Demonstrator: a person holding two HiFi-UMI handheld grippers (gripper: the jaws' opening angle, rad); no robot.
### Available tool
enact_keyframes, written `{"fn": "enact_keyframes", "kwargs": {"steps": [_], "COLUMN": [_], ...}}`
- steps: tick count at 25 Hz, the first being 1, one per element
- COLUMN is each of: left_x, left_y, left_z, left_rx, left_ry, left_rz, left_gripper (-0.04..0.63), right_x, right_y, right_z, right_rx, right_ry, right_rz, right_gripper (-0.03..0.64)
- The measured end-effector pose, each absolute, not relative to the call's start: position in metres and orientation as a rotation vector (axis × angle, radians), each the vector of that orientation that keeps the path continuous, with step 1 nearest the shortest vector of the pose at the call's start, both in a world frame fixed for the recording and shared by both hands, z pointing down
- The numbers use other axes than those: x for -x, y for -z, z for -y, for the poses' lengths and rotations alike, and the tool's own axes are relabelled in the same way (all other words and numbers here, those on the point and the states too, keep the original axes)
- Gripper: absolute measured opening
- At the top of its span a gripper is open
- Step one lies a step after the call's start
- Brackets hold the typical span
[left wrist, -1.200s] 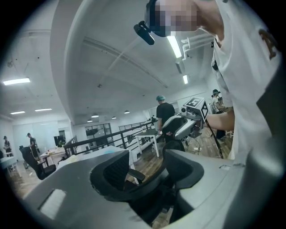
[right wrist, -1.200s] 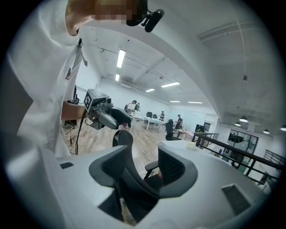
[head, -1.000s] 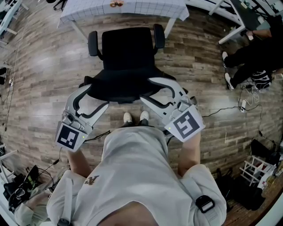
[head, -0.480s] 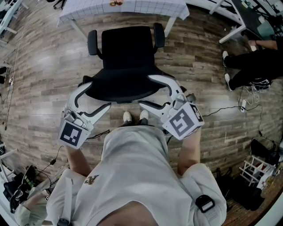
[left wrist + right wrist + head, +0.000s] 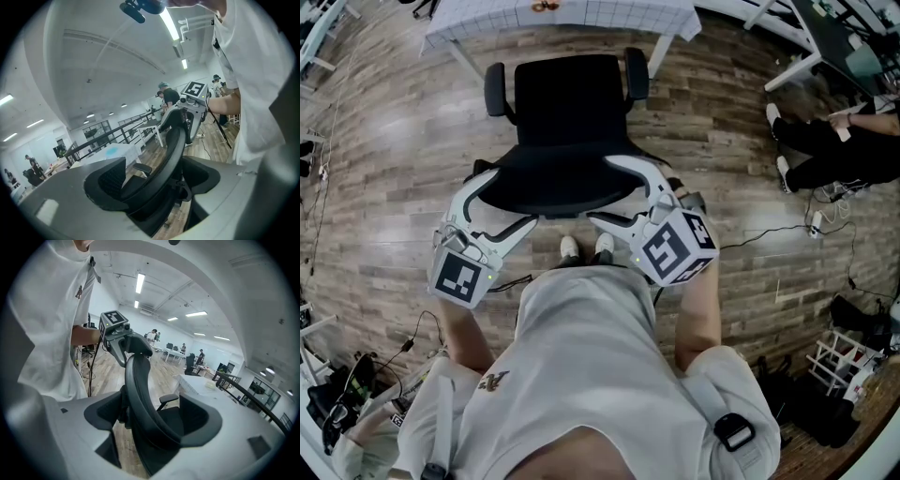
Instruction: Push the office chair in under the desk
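Observation:
The black office chair (image 5: 567, 103) stands in front of the desk (image 5: 581, 14) with the white gridded cloth, its seat facing the desk. I stand behind its backrest (image 5: 555, 187). My left gripper (image 5: 494, 208) straddles the backrest's left edge and my right gripper (image 5: 617, 192) straddles its right edge. Both sets of jaws are opening. In the left gripper view the backrest (image 5: 171, 150) runs between the jaws of the left gripper (image 5: 154, 180). The right gripper view shows the backrest (image 5: 140, 385) inside the right gripper (image 5: 152, 418), with a gap beside the pads.
A person (image 5: 839, 122) sits at the right by another table's legs (image 5: 787, 66). Cables (image 5: 769, 230) cross the wooden floor on the right. Bags and gear (image 5: 337, 394) lie at the bottom left, a white rack (image 5: 853, 361) at the bottom right.
Both grippers' jaws have spread wider around the backrest. The right gripper's marker cube has shifted left and up a little. The chair sits slightly nearer the desk.

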State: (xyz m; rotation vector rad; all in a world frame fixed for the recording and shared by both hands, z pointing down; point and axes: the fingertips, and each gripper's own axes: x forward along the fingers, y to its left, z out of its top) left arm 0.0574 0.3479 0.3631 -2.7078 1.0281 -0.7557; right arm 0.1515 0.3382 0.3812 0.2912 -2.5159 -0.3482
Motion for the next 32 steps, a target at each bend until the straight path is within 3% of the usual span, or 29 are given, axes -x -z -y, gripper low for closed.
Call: {"fn": "enact_keyframes", "kwargs": {"steps": [5, 32], "left_x": [-0.057, -0.061], "left_y": [-0.363, -0.366], "left_z": [-0.345, -0.326], "left_rx": [2.681, 2.689], "left_ry": [0.761, 0.804], "left_rz": [-1.033, -1.052], "left_gripper": [0.402, 0.402], "right_x": [-0.145, -0.145], "right_y": [-0.389, -0.391], "right_z": [-0.329, -0.311], "right_rx": [-0.315, -0.17], "right_ry": [0.366, 0.291], "right_rz": [2.502, 2.51], "right_gripper": [0.383, 0.377]}}
